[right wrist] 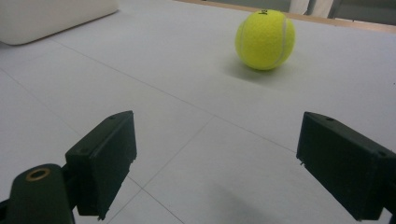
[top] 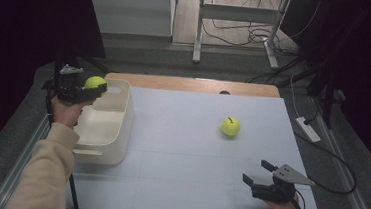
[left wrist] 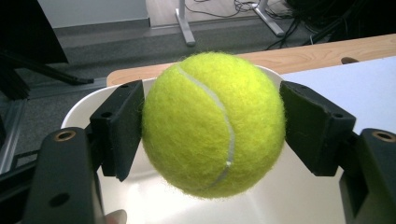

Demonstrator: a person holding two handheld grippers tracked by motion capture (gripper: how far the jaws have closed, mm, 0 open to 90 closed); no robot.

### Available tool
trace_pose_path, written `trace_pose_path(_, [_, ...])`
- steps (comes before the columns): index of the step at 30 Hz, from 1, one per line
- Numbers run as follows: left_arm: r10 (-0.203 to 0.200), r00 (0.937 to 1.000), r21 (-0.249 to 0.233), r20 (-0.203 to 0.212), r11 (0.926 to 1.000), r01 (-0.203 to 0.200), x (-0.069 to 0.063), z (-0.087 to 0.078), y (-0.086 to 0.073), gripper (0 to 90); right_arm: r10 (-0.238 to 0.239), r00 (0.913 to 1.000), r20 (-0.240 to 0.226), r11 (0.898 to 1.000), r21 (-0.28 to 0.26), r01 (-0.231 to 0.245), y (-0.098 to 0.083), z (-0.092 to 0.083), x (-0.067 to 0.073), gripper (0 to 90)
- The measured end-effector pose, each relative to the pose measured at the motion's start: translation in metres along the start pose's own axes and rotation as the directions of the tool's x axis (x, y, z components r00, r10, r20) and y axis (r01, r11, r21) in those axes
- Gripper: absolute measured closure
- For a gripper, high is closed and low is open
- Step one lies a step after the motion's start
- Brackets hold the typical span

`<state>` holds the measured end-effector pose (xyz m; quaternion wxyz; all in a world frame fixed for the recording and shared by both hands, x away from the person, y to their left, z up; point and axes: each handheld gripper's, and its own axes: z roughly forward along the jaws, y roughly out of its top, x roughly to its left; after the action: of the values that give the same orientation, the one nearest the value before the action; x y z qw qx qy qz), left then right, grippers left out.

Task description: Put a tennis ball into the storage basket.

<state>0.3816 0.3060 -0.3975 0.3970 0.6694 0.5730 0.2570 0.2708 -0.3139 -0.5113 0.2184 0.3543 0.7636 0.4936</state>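
The pale grey worktop [top: 177, 184] takes up most of the high view. A cream plastic bin [top: 102, 128] sits along its left edge. My left gripper [top: 94, 88], upper left, is clamped on a fuzzy yellow-green tennis ball [left wrist: 212, 123], held above the bin. My right gripper [top: 257, 173], lower right, has its jaws spread wide with nothing between them. A second tennis ball [top: 231, 126] lies right of centre.

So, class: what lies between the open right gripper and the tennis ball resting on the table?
Nothing: the right gripper view shows a bare stretch of white table between the right gripper and the tennis ball. The high view agrees.
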Motion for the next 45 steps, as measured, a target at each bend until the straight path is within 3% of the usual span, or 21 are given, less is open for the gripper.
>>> trace_pose_path(3, [0.003,1.0,0.007,-0.002,1.0,-0.003,-0.001,0.001,0.0,25.5,0.001,1.0,0.0,1.0,0.0,-0.001,0.0,0.0,0.0,12.1])
trace_pose_path(8, [-0.011,0.9999,-0.016,0.007,0.9998,0.011,-0.002,-0.003,0.002,12.2,0.001,1.0,0.001,1.0,0.0,-0.001,0.0,0.0,0.0,12.1])
trace_pose_path(15, [0.015,0.9957,-0.041,0.091,0.9991,-0.011,-0.01,-0.011,0.003,9.9,0.001,1.0,0.002,1.0,0.002,-0.001,0.0,0.0,0.0,12.1])
trace_pose_path(16, [0.029,0.9922,-0.049,0.121,0.9985,-0.024,-0.013,-0.013,0.002,9.9,0.0,1.0,0.002,1.0,0.002,0.0,0.0,0.0,0.0,12.1])
trace_pose_path(26, [0.068,0.9786,-0.075,0.194,0.9958,-0.054,-0.024,-0.018,-0.004,9.6,0.009,1.0,0.003,1.0,-0.002,-0.009,0.0,0.001,-0.001,12.1])
trace_pose_path(30, [0.086,0.9692,-0.091,0.231,0.9936,-0.066,-0.034,-0.022,-0.007,9.6,0.011,0.9999,0.005,1.0,-0.001,-0.011,0.0,0.002,-0.002,12.1])
trace_pose_path(34, [0.096,0.9638,-0.1,0.249,0.9923,-0.074,-0.04,-0.024,-0.008,9.4,0.01,0.9999,0.004,1.0,-0.002,-0.01,0.0,0.002,-0.002,12.1])
trace_pose_path(45, [0.127,0.9363,-0.12,0.327,0.9884,-0.093,-0.061,-0.028,-0.015,8.8,0.008,0.9999,0.007,1.0,0.003,-0.008,0.0,0.003,-0.001,12.1])
